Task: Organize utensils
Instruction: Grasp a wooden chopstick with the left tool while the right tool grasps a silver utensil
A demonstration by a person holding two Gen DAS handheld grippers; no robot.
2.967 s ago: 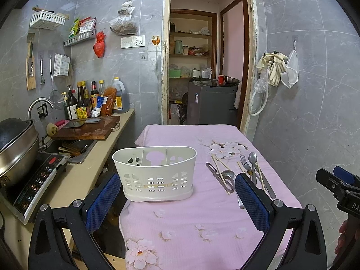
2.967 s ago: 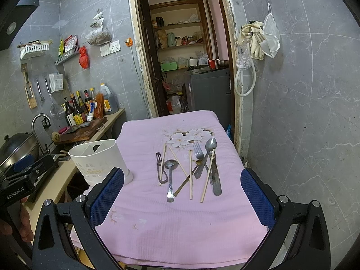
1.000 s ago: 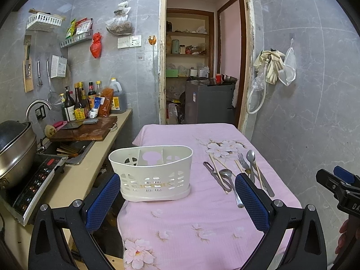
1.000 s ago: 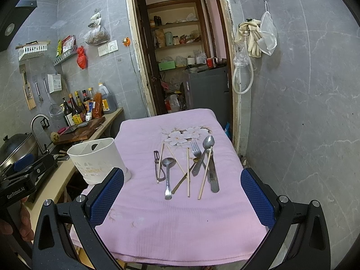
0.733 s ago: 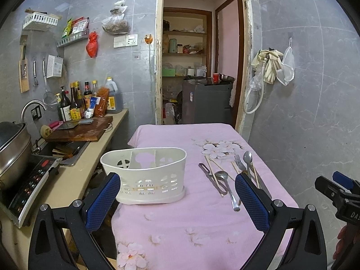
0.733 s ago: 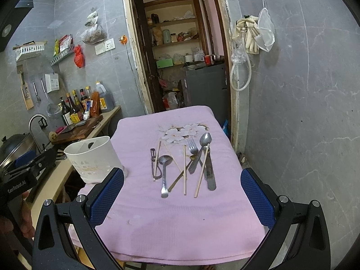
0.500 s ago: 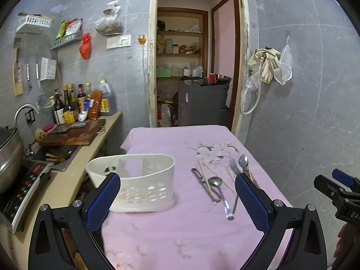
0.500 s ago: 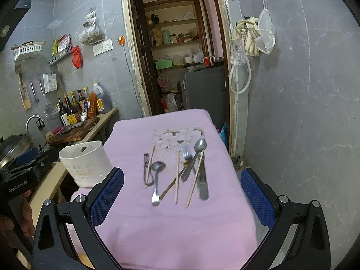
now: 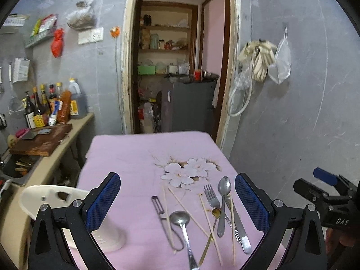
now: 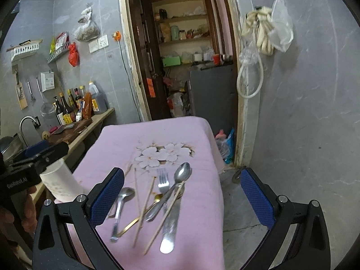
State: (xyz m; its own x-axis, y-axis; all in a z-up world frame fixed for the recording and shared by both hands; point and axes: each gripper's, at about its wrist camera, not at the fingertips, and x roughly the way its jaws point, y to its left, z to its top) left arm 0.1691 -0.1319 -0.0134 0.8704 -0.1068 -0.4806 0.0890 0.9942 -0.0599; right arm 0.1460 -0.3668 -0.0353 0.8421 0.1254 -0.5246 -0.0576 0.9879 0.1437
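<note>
A pile of utensils lies on the pink tablecloth (image 9: 126, 157): a ladle-like spoon (image 9: 183, 227), a peeler (image 9: 158, 209), a fork (image 9: 211, 196), a spoon (image 9: 223, 193), a knife (image 9: 239, 229) and several wooden chopsticks (image 9: 187, 211). The white utensil caddy (image 9: 51, 199) stands at the table's left edge, partly behind my left finger. My left gripper (image 9: 177, 200) is open and empty above the utensils. My right gripper (image 10: 182, 193) is open and empty over the same pile, with the spoon (image 10: 182, 173), fork (image 10: 163, 182) and knife (image 10: 169, 227) between its fingers. The caddy (image 10: 60, 182) sits to its left.
A kitchen counter (image 9: 45, 155) with a cutting board (image 9: 42, 139) and bottles (image 9: 45, 108) runs along the left. An open doorway (image 9: 177, 67) with shelves is behind the table. A grey tiled wall (image 10: 303, 123) stands close on the right, past the table's edge.
Both grippers have swung right and moved closer to the utensil pile. The caddy has slid toward the left edge of both views. Both stay open and empty.
</note>
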